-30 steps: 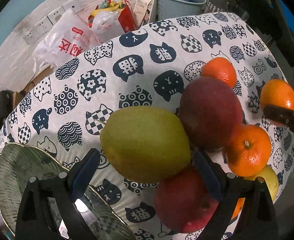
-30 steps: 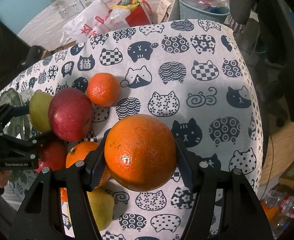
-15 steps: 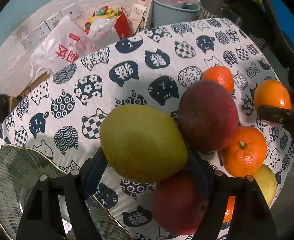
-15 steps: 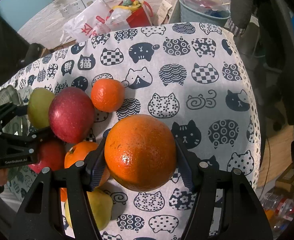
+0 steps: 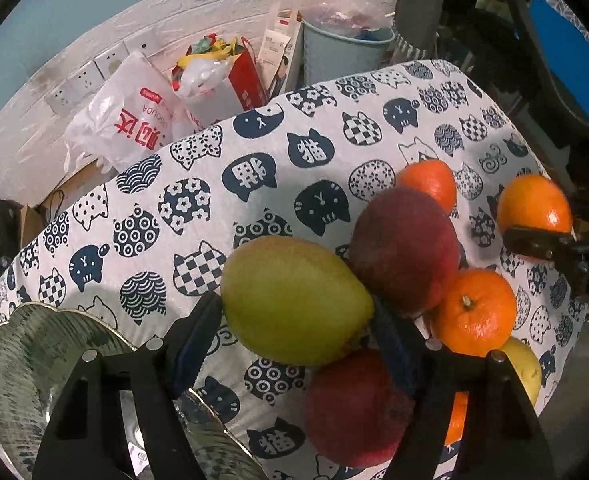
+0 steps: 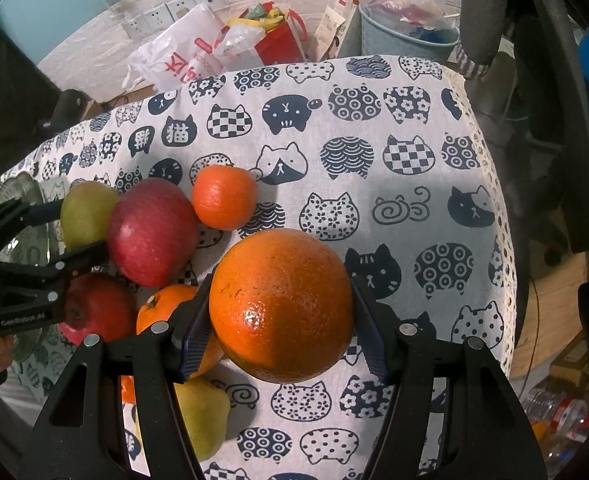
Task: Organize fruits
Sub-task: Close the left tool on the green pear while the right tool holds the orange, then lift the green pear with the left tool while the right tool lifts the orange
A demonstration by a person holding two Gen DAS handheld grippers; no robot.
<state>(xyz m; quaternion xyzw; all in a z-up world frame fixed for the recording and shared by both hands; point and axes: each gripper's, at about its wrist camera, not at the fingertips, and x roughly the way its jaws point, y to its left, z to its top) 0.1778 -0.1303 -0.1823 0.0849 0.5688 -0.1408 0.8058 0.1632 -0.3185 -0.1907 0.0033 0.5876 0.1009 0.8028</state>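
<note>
Our left hand-held gripper (image 5: 294, 328) is closing on the firm, smooth pear (image 5: 294, 300) at its widest girth, while our right hand-held gripper (image 6: 280, 336) clamps the orange (image 6: 280, 304).

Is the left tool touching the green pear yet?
Touching. The left wrist view shows the left tool closing, both pads against the green pear's sides with no visible gap; the right wrist view also shows the pear between its fingers.

The left gripper (image 5: 294, 332) is closing its jaws on a green pear (image 5: 294, 300), both pads against its sides, above a cat-print tablecloth (image 5: 214, 208). Two red apples (image 5: 404, 248) and oranges (image 5: 474, 312) crowd just right of it; a green plate (image 5: 34, 360) lies lower left.
</note>
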